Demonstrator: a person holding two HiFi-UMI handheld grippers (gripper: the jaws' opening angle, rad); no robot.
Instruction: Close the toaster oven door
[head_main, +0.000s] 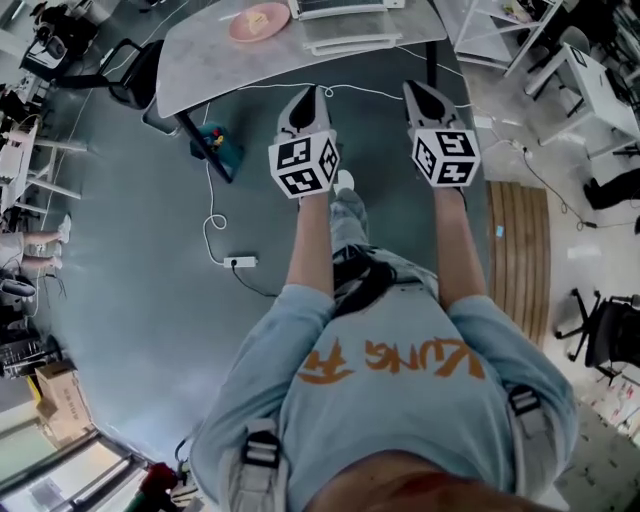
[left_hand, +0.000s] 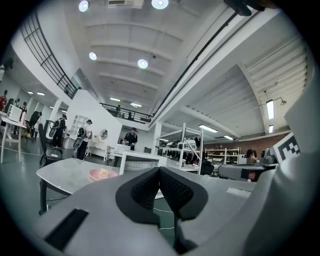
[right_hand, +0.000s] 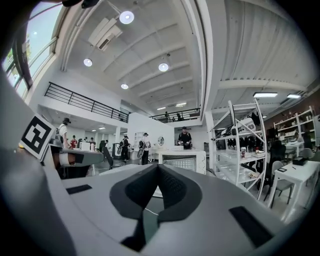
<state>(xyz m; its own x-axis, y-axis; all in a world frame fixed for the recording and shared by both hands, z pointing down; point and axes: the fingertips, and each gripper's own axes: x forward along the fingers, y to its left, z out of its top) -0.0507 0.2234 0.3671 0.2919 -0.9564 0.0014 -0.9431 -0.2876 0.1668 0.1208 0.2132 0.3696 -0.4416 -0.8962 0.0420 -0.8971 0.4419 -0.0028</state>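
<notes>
1. I am looking down from the head camera. Both arms are reaching forward over grey floor (head_main: 130, 300), well short of the table (head_main: 200, 60).
2. The left gripper (head_main: 312, 93) is showing its jaws pressed together, the dark pads meeting at the tip with nothing between them. It is hanging in the air, touching nothing.
3. The right gripper (head_main: 416, 89) is reading the same: jaws fully together, empty, held level beside the left one, the two a little apart.
4. The toaster oven (right_hand: 182, 161) is sitting on the far edge of the table, beyond both gripper tips and well apart from them. In the right gripper view it is facing me with its pale mesh-like front.
5. In the head view a flat pale panel (head_main: 350, 44) is lying on the table just on the near side of the oven. I cannot tell whether it is the door.
6. A pink plate (head_main: 258, 20) with a pale piece of food is resting on the table, left of the oven.
7. A white power strip (head_main: 240, 262) with its cable is lying on the floor, near left of the table legs.
8. A metal shelf rack (right_hand: 240, 145) is standing to the right of the oven.
9. Several people are standing in the far background.
</notes>
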